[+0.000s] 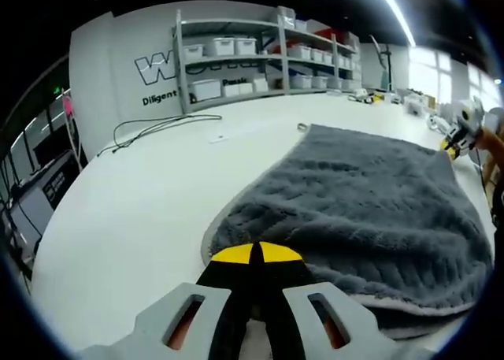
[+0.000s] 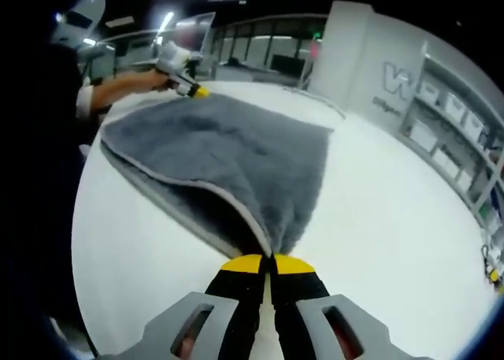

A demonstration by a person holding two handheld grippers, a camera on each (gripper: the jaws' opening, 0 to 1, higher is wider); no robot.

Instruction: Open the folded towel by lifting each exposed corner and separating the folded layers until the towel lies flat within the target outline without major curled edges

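White tabletop (image 1: 134, 210) carries the grey towel (image 1: 370, 202), spread yet with a layer folded at its near edge. Left claw (image 1: 257, 254) and right claw (image 2: 267, 264), each clenched on a corner, should draw apart low and evenly, judged best against curled edges.

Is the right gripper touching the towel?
Touching: in the right gripper view, the right gripper is shut on the towel's corner, the fabric running between its tips.

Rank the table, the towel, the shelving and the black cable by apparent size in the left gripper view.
1. Table
2. Towel
3. Shelving, though it stands far back, so its real size may be greater than it looks
4. Cable, thin and lying on the table
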